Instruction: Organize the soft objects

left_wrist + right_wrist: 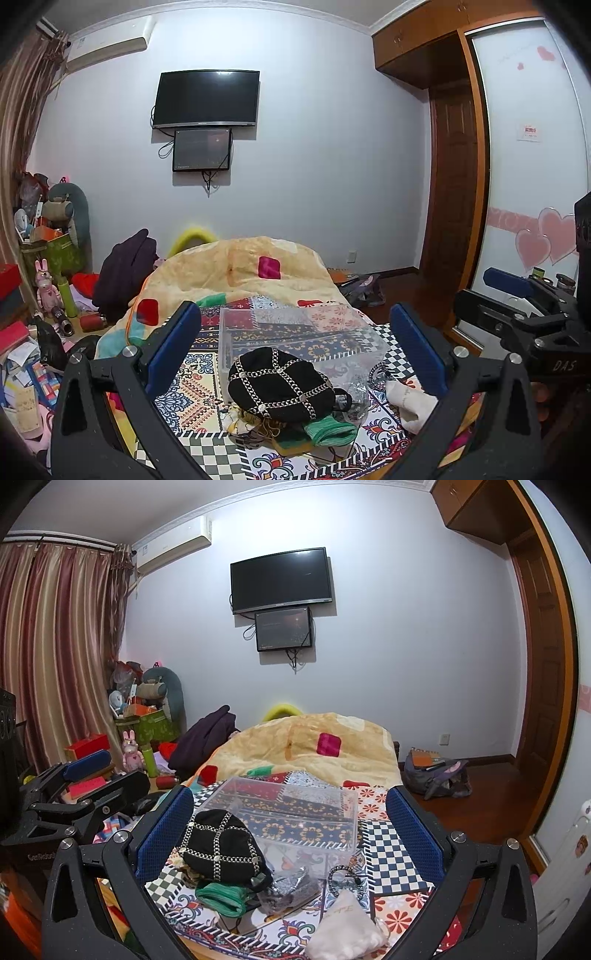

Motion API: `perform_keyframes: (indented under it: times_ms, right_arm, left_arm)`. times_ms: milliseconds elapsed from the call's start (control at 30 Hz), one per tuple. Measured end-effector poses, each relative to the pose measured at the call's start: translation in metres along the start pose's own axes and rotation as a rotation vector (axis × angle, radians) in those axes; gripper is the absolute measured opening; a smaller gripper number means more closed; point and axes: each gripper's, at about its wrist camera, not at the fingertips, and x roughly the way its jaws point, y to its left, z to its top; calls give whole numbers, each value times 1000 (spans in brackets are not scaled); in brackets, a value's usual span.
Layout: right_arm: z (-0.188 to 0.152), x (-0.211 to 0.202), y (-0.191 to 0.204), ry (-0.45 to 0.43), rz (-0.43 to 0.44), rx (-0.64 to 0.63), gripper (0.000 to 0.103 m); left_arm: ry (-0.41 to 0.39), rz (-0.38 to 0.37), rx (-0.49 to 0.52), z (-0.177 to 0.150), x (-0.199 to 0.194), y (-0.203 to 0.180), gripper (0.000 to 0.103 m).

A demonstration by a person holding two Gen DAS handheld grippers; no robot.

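On the bed, spread with a patchwork-patterned cover, a small heap of soft things lies just in front of a clear rectangular plastic box: a black knitted cap crossed with silver chain, a folded green ribbed cloth tucked under its near edge, a crinkled clear plastic bag and a white fluffy pouch nearest the camera. The box looks empty, so by my reading the sorting has not begun. The left gripper hangs over the cap with its blue pads wide apart, holding nothing; the right gripper is likewise spread and empty. A sensible first move would be to lower one gripper onto the cap, pinch a fold and lift it into the box. Beyond, a rumpled yellow blanket, a wall-mounted television, striped curtains and a wooden wardrobe.
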Motion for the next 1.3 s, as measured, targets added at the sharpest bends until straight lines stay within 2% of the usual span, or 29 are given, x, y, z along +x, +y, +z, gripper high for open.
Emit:
perform_keyframes:
  times_ms: [1300]
  right_arm:
    - [-3, 2, -3, -6, 12, 16, 103]
  left_arm:
    - [1, -4, 2, 0, 1, -1, 103]
